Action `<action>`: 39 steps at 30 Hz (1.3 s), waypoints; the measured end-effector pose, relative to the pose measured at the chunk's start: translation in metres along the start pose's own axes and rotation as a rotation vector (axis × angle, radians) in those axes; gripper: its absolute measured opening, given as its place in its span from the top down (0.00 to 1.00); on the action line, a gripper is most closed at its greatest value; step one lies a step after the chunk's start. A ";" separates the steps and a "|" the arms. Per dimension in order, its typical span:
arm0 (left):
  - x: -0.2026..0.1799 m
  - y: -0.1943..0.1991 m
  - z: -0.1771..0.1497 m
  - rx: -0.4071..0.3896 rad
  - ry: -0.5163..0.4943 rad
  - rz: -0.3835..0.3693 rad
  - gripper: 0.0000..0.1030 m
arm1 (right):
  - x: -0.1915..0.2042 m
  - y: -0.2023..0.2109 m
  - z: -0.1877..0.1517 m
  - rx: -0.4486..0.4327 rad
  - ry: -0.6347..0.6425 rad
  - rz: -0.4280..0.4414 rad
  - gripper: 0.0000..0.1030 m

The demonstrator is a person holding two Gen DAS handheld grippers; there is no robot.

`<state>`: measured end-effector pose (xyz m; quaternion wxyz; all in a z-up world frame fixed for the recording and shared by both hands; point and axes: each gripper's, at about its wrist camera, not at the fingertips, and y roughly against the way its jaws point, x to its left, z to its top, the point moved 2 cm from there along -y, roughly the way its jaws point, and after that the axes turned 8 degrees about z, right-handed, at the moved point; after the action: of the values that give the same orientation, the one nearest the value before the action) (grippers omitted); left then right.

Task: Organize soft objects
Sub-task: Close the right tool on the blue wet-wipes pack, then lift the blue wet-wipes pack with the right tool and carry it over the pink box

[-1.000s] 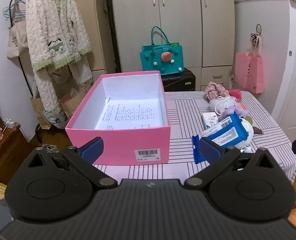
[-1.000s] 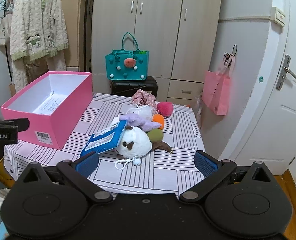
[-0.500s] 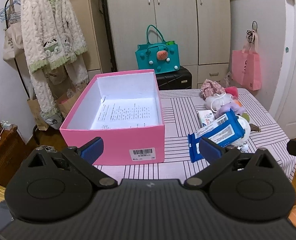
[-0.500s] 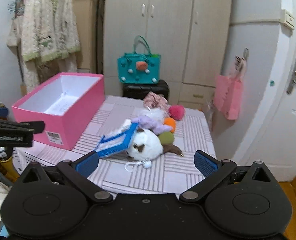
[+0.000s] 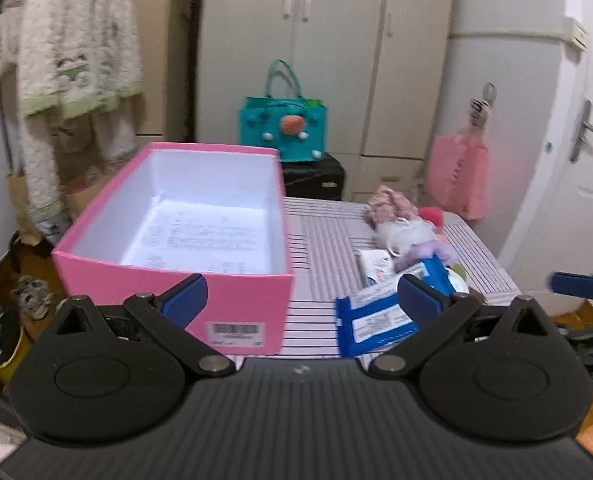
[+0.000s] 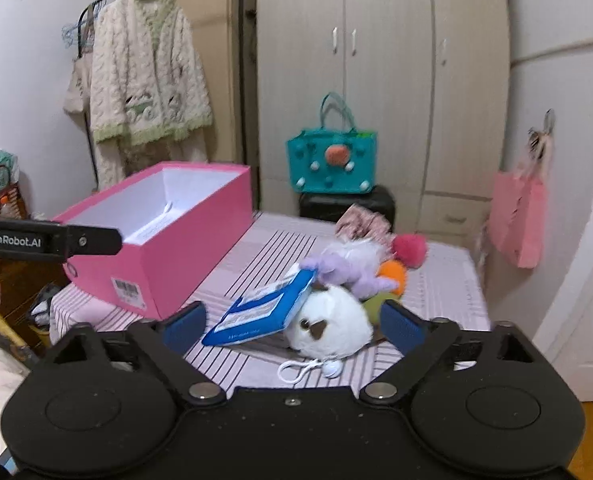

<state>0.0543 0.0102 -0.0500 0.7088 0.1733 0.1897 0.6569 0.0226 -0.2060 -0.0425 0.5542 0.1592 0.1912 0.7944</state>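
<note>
An open pink box (image 5: 252, 296) (image 6: 184, 256) with a printed paper sheet inside sits on the left of the striped table (image 5: 320, 248) (image 6: 256, 264). To its right lies a pile of soft things: a blue wipes pack (image 5: 372, 320) (image 6: 264, 312), a white plush (image 6: 328, 328), a purple plush (image 6: 348, 272), a white fluffy item (image 5: 400, 236), an orange ball (image 6: 392, 274), a red pompom (image 6: 410, 248) and a floral pouch (image 5: 388, 204) (image 6: 360, 220). My left gripper (image 5: 302, 300) is open and empty before the box. My right gripper (image 6: 292, 320) is open and empty just short of the white plush.
A wardrobe (image 6: 376, 80) stands behind the table. A teal bag (image 5: 282, 128) sits on a black case (image 5: 312, 176). A pink bag (image 6: 516, 216) hangs by the door on the right. A clothes rack with a cream cardigan (image 6: 148, 80) stands at the left.
Both grippers have moved forward toward the table. The right gripper has closed in on the plush pile. Both stay open and empty.
</note>
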 end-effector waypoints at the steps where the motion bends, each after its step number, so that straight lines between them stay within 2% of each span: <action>1: -0.004 -0.004 0.000 0.001 -0.012 -0.008 0.02 | -0.002 -0.006 0.000 0.014 -0.001 0.010 0.15; 3: -0.012 -0.013 0.002 0.014 -0.026 -0.033 0.03 | -0.004 -0.017 -0.001 0.030 0.004 0.025 0.20; 5: -0.017 -0.022 0.004 0.039 -0.015 -0.079 0.05 | -0.005 -0.027 -0.003 0.049 0.017 0.039 0.32; 7: -0.022 -0.031 0.004 0.061 -0.007 -0.123 0.09 | -0.007 -0.038 -0.003 0.070 0.025 0.053 0.37; 10: -0.031 -0.047 0.003 0.097 -0.018 -0.156 0.16 | -0.013 -0.052 -0.006 0.091 0.009 0.058 0.41; 14: -0.041 -0.069 0.001 0.172 -0.021 -0.205 0.32 | -0.021 -0.066 -0.008 0.106 -0.017 0.085 0.44; 18: -0.045 -0.083 -0.002 0.207 -0.012 -0.241 0.34 | -0.022 -0.073 -0.007 0.098 -0.013 0.123 0.45; 22: -0.045 -0.093 -0.005 0.230 -0.003 -0.261 0.34 | -0.018 -0.078 -0.009 0.111 0.028 0.139 0.76; 29: -0.043 -0.103 -0.012 0.284 0.022 -0.300 0.34 | -0.022 -0.077 -0.013 0.127 -0.010 0.152 0.87; 33: -0.040 -0.106 -0.017 0.300 0.017 -0.288 0.34 | -0.027 -0.067 -0.020 0.130 -0.061 0.158 0.89; 39: -0.043 -0.113 -0.027 0.334 0.006 -0.279 0.34 | -0.039 -0.066 -0.033 0.198 -0.137 0.155 0.91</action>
<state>0.1357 -0.0417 -0.1279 0.7537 0.2584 0.3203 0.5125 0.0748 -0.2264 -0.1044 0.4844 0.2814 0.2175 0.7993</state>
